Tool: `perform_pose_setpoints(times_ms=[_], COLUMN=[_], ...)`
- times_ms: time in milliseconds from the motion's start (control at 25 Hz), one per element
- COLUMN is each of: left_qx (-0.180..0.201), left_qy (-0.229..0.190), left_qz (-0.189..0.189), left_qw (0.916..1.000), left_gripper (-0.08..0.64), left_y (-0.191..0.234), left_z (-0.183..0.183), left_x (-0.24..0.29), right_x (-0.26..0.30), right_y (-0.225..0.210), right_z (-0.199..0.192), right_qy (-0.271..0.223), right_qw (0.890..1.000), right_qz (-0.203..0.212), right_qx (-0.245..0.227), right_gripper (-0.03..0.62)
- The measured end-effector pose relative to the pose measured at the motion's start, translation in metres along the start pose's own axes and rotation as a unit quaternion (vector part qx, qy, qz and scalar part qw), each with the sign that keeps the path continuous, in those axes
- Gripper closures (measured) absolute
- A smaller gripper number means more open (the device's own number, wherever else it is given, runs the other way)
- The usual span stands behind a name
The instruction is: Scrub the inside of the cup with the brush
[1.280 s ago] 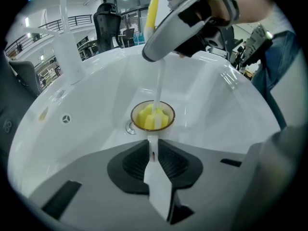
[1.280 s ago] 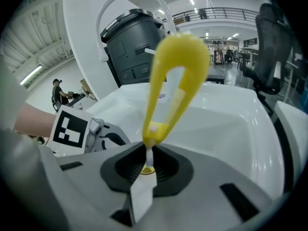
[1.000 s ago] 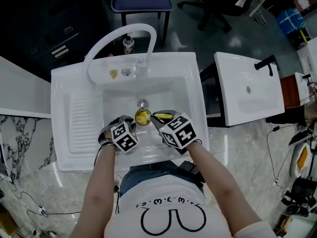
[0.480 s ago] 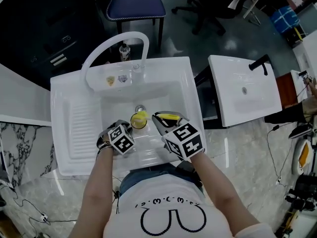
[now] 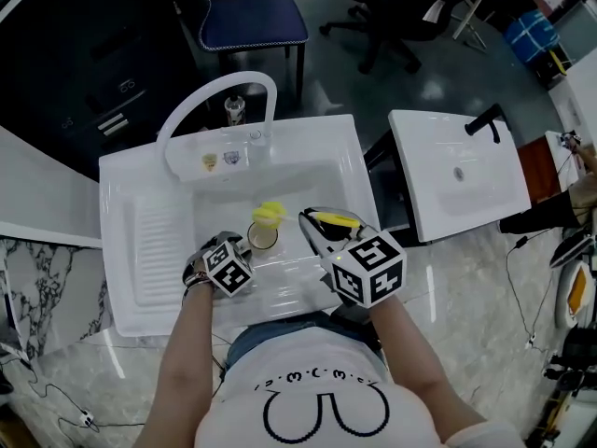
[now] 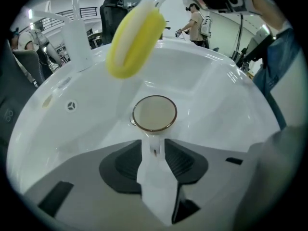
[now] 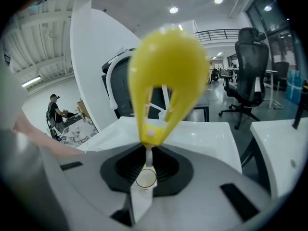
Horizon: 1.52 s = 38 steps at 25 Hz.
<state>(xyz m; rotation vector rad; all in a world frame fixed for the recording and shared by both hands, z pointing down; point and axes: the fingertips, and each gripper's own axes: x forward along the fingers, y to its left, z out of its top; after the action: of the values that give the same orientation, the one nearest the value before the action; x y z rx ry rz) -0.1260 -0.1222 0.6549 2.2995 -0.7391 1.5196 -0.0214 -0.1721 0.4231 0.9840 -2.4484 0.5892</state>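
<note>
The cup (image 6: 154, 113) is held upright in the basin of the sink (image 5: 322, 180) by the left gripper (image 6: 153, 147), whose jaws are clamped on its white handle. The brush (image 6: 134, 44) is gripped by its thin stem in the closed right gripper (image 7: 146, 163); its yellow head is seen above the cup's mouth, not inside it. Bare basin is left all around the cup, with the faucet (image 5: 216, 96) arching behind. In the right gripper view the cup is hidden by the brush's yellow body
</note>
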Motion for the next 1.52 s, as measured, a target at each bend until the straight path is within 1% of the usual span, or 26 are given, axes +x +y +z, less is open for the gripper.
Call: perform_pose_setpoints(times_ms=[160, 240, 320, 400, 440, 480, 520, 560, 640, 680, 720, 760, 800, 1000, 1240, 1400, 1520], left_qx=[-0.018, -0.033, -0.062, -0.098, -0.117, -0.138, -0.160, -0.184, -0.230, -0.246, -0.254, -0.255, -0.251, -0.214, -0.166, -0.149, -0.143], left_qy=[-0.025, -0.047, -0.082, -0.130, -0.159, -0.191, -0.224, -0.259, -0.325, -0.351, -0.368, -0.380, -0.388, -0.421, -0.441, -0.455, -0.466], left_qz=[0.024, 0.041, 0.058, 0.074, 0.081, 0.087, 0.093, 0.098, 0.109, 0.119, 0.132, 0.146, 0.160, 0.209, 0.256, 0.272, 0.281], left_qw=[0.9992, 0.9975, 0.9930, 0.9839, 0.9769, 0.9680, 0.9568, 0.9431, 0.9107, 0.8959, 0.8847, 0.8772, 0.8724, 0.8564, 0.8438, 0.8347, 0.8267], left_gripper=[0.387, 0.387, 0.400, 0.446, 0.477, 0.507, 0.530, 0.536, 0.543, 0.543, 0.543, 0.543, 0.543, 0.543, 0.543, 0.543, 0.543], left_y=[0.011, 0.018, 0.024, 0.031, 0.035, 0.039, 0.042, 0.046, 0.055, 0.059, 0.064, 0.067, 0.070, 0.077, 0.073, 0.066, 0.064], left_z=[0.004, 0.008, 0.014, 0.022, 0.027, 0.033, 0.040, 0.046, 0.058, 0.063, 0.066, 0.069, 0.072, 0.087, 0.105, 0.111, 0.114], left_x=[-0.022, -0.039, -0.060, -0.083, -0.095, -0.107, -0.121, -0.134, -0.162, -0.174, -0.185, -0.195, -0.205, -0.249, -0.286, -0.303, -0.314], right_x=[-0.004, -0.006, -0.008, -0.011, -0.011, -0.012, -0.013, -0.014, -0.016, -0.017, -0.018, -0.020, -0.021, -0.028, -0.039, -0.048, -0.054], right_y=[-0.003, -0.004, -0.005, -0.004, -0.003, -0.002, -0.002, -0.001, 0.001, 0.002, 0.003, 0.004, 0.005, 0.012, 0.020, 0.026, 0.029], right_z=[0.009, 0.014, 0.019, 0.023, 0.025, 0.027, 0.030, 0.032, 0.035, 0.037, 0.040, 0.042, 0.045, 0.056, 0.061, 0.066, 0.072], right_qy=[-0.019, -0.029, -0.039, -0.046, -0.049, -0.053, -0.057, -0.061, -0.070, -0.076, -0.081, -0.086, -0.092, -0.116, -0.127, -0.140, -0.152], right_qw=[1.000, 1.000, 0.999, 0.999, 0.999, 0.999, 0.998, 0.998, 0.997, 0.997, 0.997, 0.996, 0.995, 0.992, 0.989, 0.985, 0.982], right_qz=[-0.005, -0.007, -0.008, -0.009, -0.009, -0.009, -0.008, -0.008, -0.007, -0.007, -0.007, -0.008, -0.008, -0.013, -0.019, -0.023, -0.029], right_qx=[0.007, 0.009, 0.008, 0.005, 0.003, 0.002, 0.001, -0.001, -0.006, -0.011, -0.016, -0.021, -0.026, -0.050, -0.079, -0.097, -0.108], right_gripper=[0.546, 0.548, 0.546, 0.546, 0.548, 0.548, 0.546, 0.548, 0.548, 0.548, 0.546, 0.548, 0.548, 0.548, 0.548, 0.546, 0.546])
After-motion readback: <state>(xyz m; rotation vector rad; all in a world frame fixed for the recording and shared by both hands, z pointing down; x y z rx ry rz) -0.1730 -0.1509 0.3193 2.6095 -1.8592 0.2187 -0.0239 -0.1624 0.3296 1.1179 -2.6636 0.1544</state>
